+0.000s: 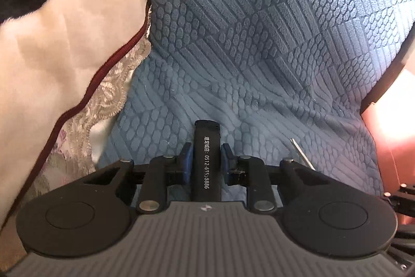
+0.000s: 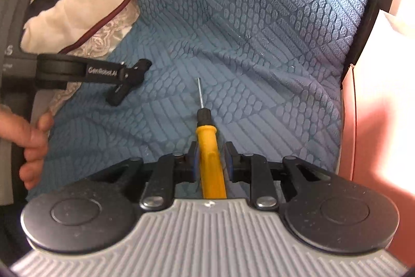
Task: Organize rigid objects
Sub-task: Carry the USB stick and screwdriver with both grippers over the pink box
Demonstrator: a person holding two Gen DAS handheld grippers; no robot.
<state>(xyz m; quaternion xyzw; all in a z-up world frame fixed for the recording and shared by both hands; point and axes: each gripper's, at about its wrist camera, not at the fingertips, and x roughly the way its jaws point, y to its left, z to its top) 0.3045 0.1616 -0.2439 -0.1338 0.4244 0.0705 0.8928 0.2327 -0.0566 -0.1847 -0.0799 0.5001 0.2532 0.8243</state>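
Clamping: left hand-held gripper (image 1: 206, 160) on black bar (image 1: 206, 157), right (image 2: 211, 159) on screwdriver (image 2: 208, 147); blue cushion (image 2: 259, 30) open ahead.

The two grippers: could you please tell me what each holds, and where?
The left gripper grips a black printed bar mid-length; the right gripper grips a screwdriver by its yellow handle.

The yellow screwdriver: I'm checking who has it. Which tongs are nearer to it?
Right. The right tongs are shut on the screwdriver handle. The left tongs are off to its left, holding a black bar.
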